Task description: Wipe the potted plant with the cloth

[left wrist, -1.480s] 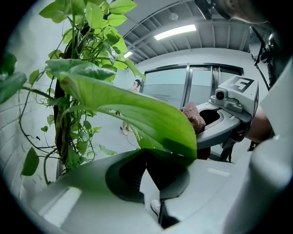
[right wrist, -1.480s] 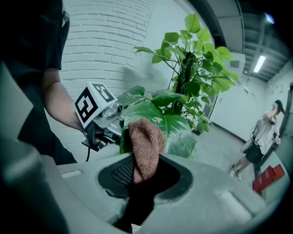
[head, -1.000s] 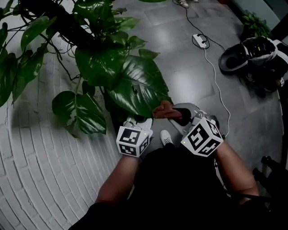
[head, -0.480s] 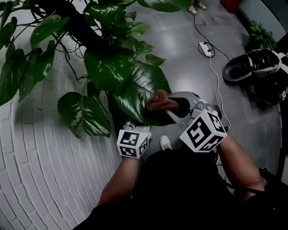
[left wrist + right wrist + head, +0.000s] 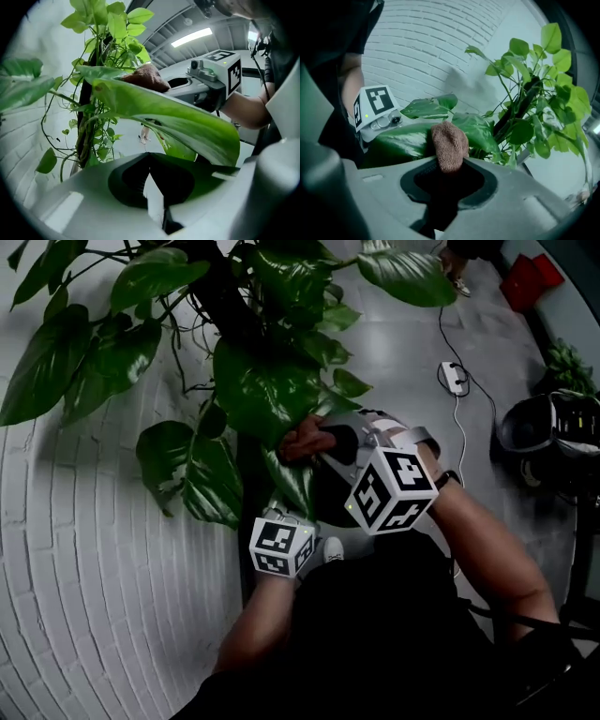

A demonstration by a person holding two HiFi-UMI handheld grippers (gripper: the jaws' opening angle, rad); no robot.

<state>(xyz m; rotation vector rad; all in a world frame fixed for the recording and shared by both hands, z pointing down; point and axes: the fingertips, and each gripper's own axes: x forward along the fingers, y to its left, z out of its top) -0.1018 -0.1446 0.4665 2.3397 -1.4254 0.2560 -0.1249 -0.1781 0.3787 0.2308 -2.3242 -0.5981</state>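
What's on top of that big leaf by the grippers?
A brown cloth, held in the right gripper's jaws, rests on the leaf's upper side; the left gripper grips the leaf's tip. The leaf surface beneath the cloth is covered.

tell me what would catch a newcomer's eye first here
The large glossy green leaf stretches across the left gripper view, its near end pinched in the left gripper. A fuzzy brown cloth, clamped in the right gripper, rests on that leaf's upper side. Behind them, the leafy climbing plant rises against a white brick wall.
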